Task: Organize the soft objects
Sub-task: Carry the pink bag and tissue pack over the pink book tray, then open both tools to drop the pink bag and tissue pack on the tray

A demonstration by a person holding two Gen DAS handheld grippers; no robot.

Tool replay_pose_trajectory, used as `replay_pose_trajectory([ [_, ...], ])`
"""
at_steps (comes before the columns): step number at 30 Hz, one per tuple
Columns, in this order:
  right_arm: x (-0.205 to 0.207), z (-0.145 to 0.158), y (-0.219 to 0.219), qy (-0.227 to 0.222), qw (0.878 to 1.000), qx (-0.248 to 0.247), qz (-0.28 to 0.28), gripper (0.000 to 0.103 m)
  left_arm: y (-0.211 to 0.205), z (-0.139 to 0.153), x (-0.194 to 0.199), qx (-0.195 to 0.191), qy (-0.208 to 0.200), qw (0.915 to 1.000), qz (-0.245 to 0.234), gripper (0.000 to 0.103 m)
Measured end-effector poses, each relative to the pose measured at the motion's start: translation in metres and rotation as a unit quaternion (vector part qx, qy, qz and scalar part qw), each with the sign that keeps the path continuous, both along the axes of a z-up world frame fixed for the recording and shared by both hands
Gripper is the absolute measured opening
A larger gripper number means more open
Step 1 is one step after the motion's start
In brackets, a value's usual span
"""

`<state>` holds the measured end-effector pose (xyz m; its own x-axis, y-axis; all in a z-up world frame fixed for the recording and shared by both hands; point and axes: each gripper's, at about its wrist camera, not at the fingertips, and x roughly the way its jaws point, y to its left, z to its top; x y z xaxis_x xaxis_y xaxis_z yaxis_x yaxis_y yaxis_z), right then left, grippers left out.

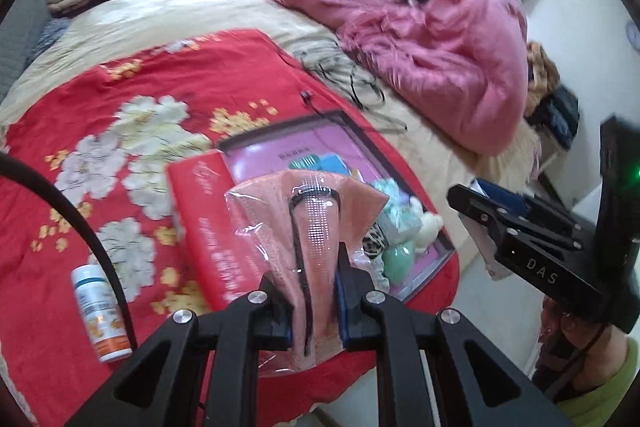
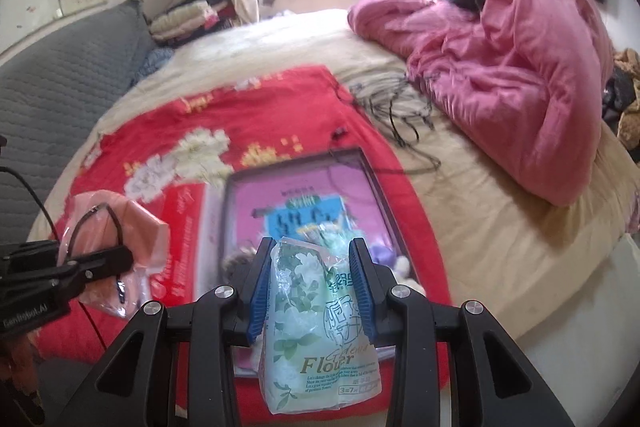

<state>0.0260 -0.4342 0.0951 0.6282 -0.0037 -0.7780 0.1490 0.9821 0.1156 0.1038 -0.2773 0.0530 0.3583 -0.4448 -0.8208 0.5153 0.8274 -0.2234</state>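
Note:
My left gripper (image 1: 313,283) is shut on a clear bag of pink cloth (image 1: 316,223) with a black cord, held above the red flowered blanket (image 1: 132,115). It also shows at the left of the right wrist view (image 2: 116,223). My right gripper (image 2: 312,283) is shut on a pale green floral tissue pack (image 2: 320,331), held above a purple tray (image 2: 300,187). The tray (image 1: 280,155) holds a blue pack (image 2: 308,215) and soft toys (image 1: 404,227). The right gripper (image 1: 520,247) appears at the right of the left wrist view.
A red box (image 1: 208,227) lies left of the tray. A white pill bottle (image 1: 100,311) lies on the blanket. A pink quilt (image 2: 520,67) is heaped on the bed's far right. Black cables (image 2: 400,107) lie on the beige sheet. A grey headboard (image 2: 60,79) is at left.

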Motion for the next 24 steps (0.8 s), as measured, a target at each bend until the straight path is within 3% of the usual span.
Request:
replay_pose_trajectory([
  [9, 0.042, -0.050, 0.013, 0.029, 0.999, 0.013, 0.043, 0.039, -0.037, -0.052, 0.030, 0.040, 0.026, 0.9988, -0.014, 0.017],
  [16, 0.067, -0.078, 0.023, 0.045, 0.997, -0.006, 0.068, 0.041, -0.043, -0.071, 0.048, 0.046, 0.033, 0.9983, -0.015, 0.020],
  [21, 0.072, -0.081, 0.014, 0.039, 0.998, 0.006, 0.056, 0.046, -0.042, -0.078, 0.055, 0.039, 0.046, 0.9981, -0.012, 0.025],
  [24, 0.072, -0.078, 0.007, 0.032, 0.998, 0.013, 0.047, 0.050, -0.042, -0.079, 0.056, 0.036, 0.049, 0.9981, -0.013, 0.035],
])
